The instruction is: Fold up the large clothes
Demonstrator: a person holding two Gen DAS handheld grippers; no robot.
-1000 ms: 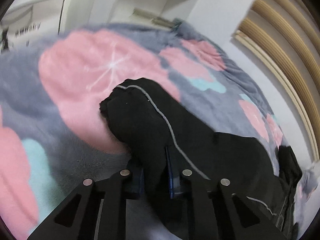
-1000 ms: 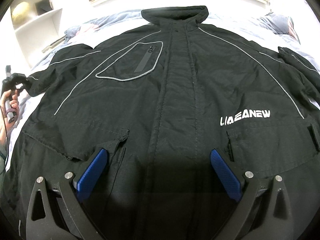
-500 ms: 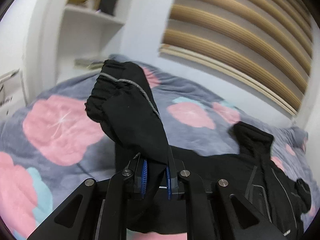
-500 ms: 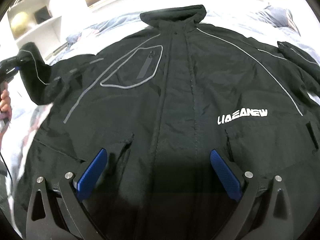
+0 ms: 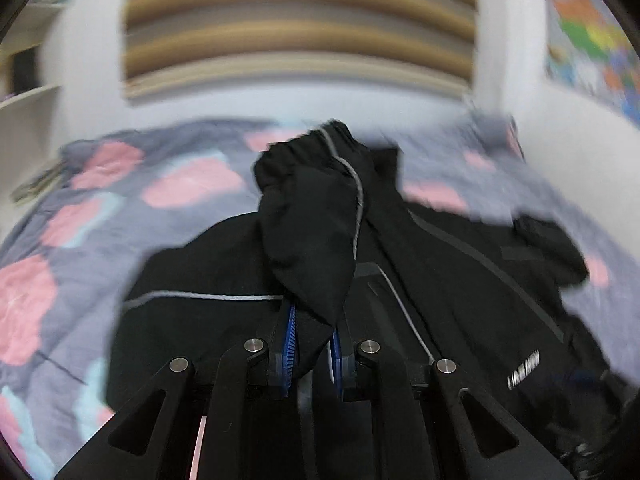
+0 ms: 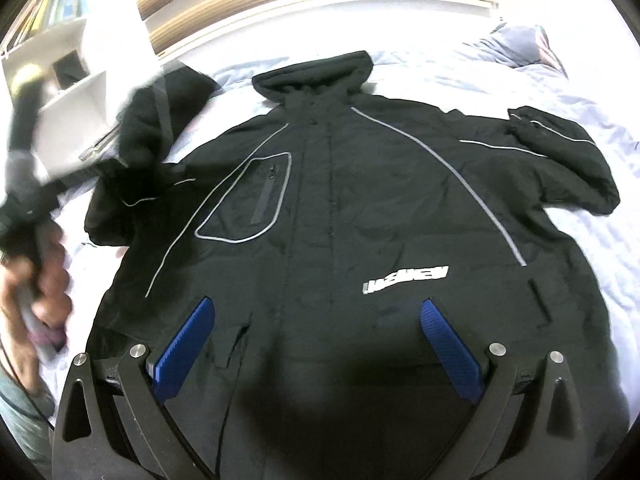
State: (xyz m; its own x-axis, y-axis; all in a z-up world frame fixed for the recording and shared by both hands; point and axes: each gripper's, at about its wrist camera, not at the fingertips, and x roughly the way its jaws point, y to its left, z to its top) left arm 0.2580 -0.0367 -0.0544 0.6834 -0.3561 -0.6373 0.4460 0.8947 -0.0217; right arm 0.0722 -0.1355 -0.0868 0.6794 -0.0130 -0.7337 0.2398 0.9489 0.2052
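A large black jacket (image 6: 340, 220) with grey piping and a white chest logo lies face up on the bed, collar at the far end. My left gripper (image 5: 314, 344) is shut on the jacket's sleeve (image 5: 312, 232), held lifted above the jacket body (image 5: 460, 280). In the right wrist view the lifted sleeve (image 6: 160, 128) is a blur at the far left, with the hand holding the left gripper below it. My right gripper (image 6: 316, 344) is open and empty, hovering over the jacket's lower front. The other sleeve (image 6: 560, 160) lies bent at the right.
The bed has a grey blanket (image 5: 100, 220) with pink and teal shapes. A slatted wooden headboard (image 5: 300, 40) stands behind the bed. White shelves (image 6: 52, 60) stand at the far left.
My left gripper has lifted the sleeve off the blanket and swung it right, over the jacket body. My right gripper has risen a little and stays open.
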